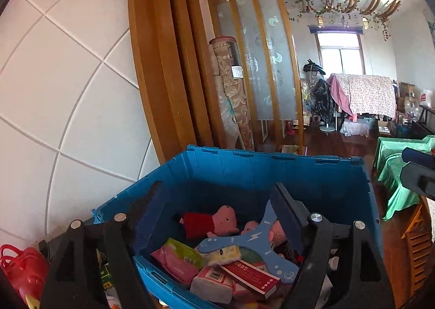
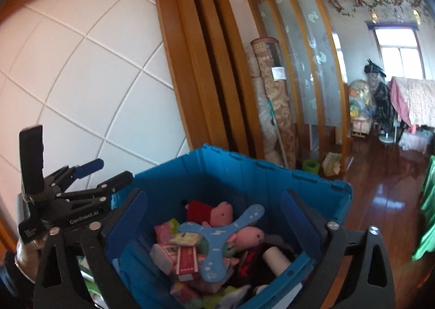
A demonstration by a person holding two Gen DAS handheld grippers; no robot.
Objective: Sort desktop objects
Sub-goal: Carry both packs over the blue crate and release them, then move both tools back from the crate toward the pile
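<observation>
A blue plastic bin (image 1: 272,158) (image 2: 244,163) stands below both grippers and holds several things. Among them are a pink pig plush in a red dress (image 1: 214,222) (image 2: 214,211), a blue three-armed boomerang toy (image 1: 261,243) (image 2: 217,235), tissue packs (image 1: 179,260) and a red-and-white box (image 1: 250,276) (image 2: 187,260). My left gripper (image 1: 217,197) hangs open over the bin with nothing between its fingers; the right wrist view shows it at the left (image 2: 108,173). My right gripper (image 2: 214,205) is also open and empty above the bin.
A white tiled wall (image 1: 68,91) and a wooden door frame (image 1: 163,64) rise behind the bin. Rolled carpets (image 1: 231,96) lean there. A red plastic basket (image 1: 21,268) sits lower left. A green-covered table (image 1: 397,170) stands right, on a wooden floor (image 2: 380,186).
</observation>
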